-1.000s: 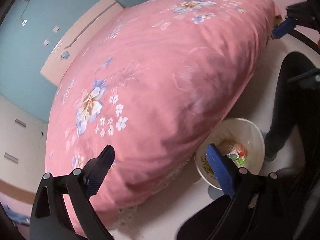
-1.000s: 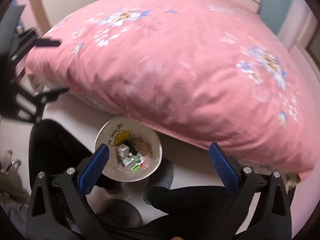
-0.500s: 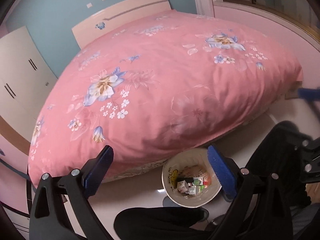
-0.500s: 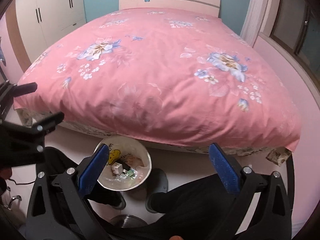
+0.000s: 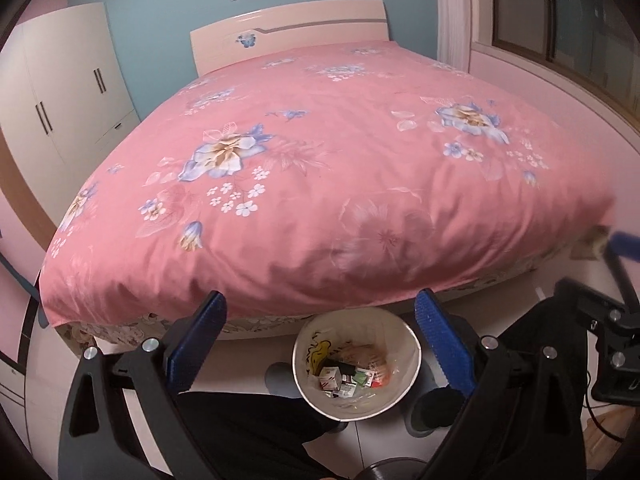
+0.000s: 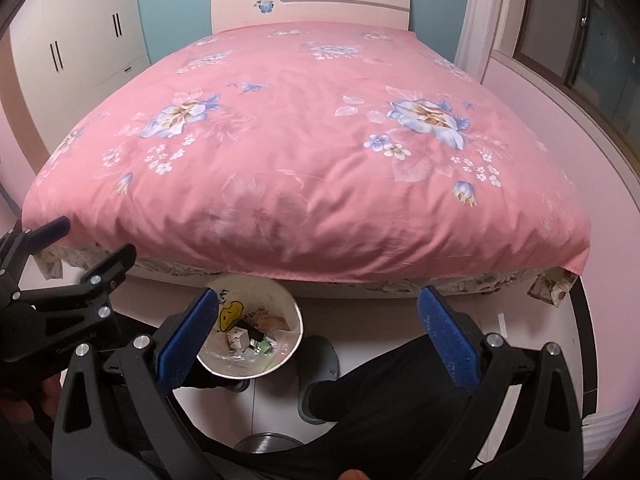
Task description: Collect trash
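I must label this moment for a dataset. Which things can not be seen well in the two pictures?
- Trash bin: in the right wrist view, the right gripper's left finger covers part of its rim.
- Small packets in the bin: print too small to read, both views.
- Floor under the bed: hidden by the overhanging pink cover.
- Right gripper in the left wrist view: blurred and cut by the edge.

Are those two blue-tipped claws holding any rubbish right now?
No. The left gripper and right gripper are both open and empty; the trash lies in the round white bin.
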{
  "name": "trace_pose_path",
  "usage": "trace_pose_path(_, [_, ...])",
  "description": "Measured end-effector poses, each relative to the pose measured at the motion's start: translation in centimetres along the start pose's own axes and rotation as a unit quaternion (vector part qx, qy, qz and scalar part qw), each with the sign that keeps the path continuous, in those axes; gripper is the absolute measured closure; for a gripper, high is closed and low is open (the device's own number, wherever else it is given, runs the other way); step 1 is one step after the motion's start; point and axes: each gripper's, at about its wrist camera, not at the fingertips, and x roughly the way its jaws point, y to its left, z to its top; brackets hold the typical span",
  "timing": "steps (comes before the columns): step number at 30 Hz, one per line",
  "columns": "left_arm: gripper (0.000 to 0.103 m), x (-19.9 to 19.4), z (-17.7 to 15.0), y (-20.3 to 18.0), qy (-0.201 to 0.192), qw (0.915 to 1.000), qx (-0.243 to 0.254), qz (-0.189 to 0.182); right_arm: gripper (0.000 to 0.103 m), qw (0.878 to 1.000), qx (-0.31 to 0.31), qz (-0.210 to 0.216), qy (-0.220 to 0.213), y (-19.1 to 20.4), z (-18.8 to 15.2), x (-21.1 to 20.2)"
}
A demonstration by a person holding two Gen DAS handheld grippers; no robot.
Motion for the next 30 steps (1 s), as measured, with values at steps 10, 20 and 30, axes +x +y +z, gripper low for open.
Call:
trace_pose_path(10, [0.005,-2.7,-0.7,0.6,-0.022,0.9989,-0.041,-0.002,0.005,0.999,-0.033,0.016,-0.022,2.1,-0.1,-1.8])
trace_pose_path(20, [0.005,-4.0,-0.3,0.3,-0.041,0.9972,-0.062,0.001,0.005,0.998,-0.030,0.002,-0.054,1.5,0.5,-3.6])
trace_pose_path(30, [0.005,-5.0,0.2,0.1,-0.061,0.9959,-0.063,0.022,0.005,0.996,-0.022,-0.028,-0.085,1.9,0.5,-5.0])
